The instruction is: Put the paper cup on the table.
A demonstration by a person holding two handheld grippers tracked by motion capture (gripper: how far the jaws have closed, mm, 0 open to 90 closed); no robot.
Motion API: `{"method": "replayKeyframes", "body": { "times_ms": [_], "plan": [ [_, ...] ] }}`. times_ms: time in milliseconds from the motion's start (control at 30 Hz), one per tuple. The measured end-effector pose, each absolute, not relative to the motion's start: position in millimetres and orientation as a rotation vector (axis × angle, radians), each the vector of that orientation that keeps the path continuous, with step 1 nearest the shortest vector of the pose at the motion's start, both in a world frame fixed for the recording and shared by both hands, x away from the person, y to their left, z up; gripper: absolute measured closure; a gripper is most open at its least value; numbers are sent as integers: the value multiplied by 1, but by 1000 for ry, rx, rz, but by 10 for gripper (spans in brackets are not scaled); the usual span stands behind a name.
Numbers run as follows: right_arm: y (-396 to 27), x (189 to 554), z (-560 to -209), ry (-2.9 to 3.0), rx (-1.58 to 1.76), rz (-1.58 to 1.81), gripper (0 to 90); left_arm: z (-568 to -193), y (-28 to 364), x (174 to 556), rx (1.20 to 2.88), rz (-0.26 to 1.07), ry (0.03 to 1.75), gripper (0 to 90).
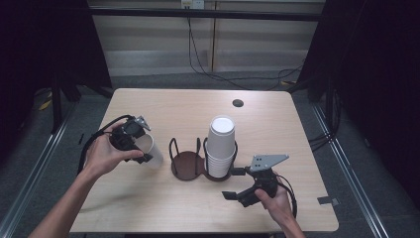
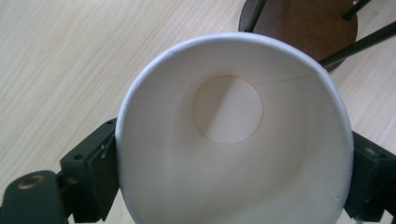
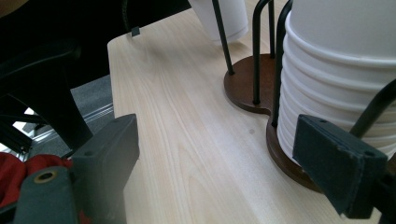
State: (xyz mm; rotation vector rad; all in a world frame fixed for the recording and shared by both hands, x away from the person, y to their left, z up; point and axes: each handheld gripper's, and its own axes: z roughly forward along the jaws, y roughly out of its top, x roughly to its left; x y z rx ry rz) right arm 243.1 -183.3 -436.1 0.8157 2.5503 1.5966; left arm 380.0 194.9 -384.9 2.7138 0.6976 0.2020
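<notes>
Left tongs (image 1: 142, 148) pinching one paper cup (image 1: 150, 148), just left of the holder's (image 1: 187, 166) vacant ring. Right tongs (image 1: 236, 184) spread beside cup stack (image 1: 220, 146). Placement likely pending.

I am looking at a table (image 1: 148, 208) with a pale, matt wood-grain top, and the cup holder (image 1: 187, 165) is showing a dark brown, smooth wooden-looking base with thin black metal rods rising from it. The single cup (image 2: 233, 140) I am holding is reading as white matt paper with a visible seam inside, and the cup stack (image 1: 220, 146) is looking like the same plain paper. Both sets of jaws are appearing as matt black plastic, slightly scuffed at the edges.
</notes>
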Motion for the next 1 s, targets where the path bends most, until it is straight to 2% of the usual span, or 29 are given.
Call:
{"method": "replayKeyframes", "body": {
  "times_ms": [233, 533, 1000],
  "plan": [
    [-183, 243, -437, 2549, 820, 1587, 148, -394, 188, 387, 2779, 219, 730, 106],
    [-183, 244, -438, 2541, 841, 1575, 144, -401, 178, 389, 2740, 265, 741, 72],
    [-184, 245, -440, 2547, 865, 1568, 144, -410, 169, 397, 2741, 201, 812, 52]
  ]
}}
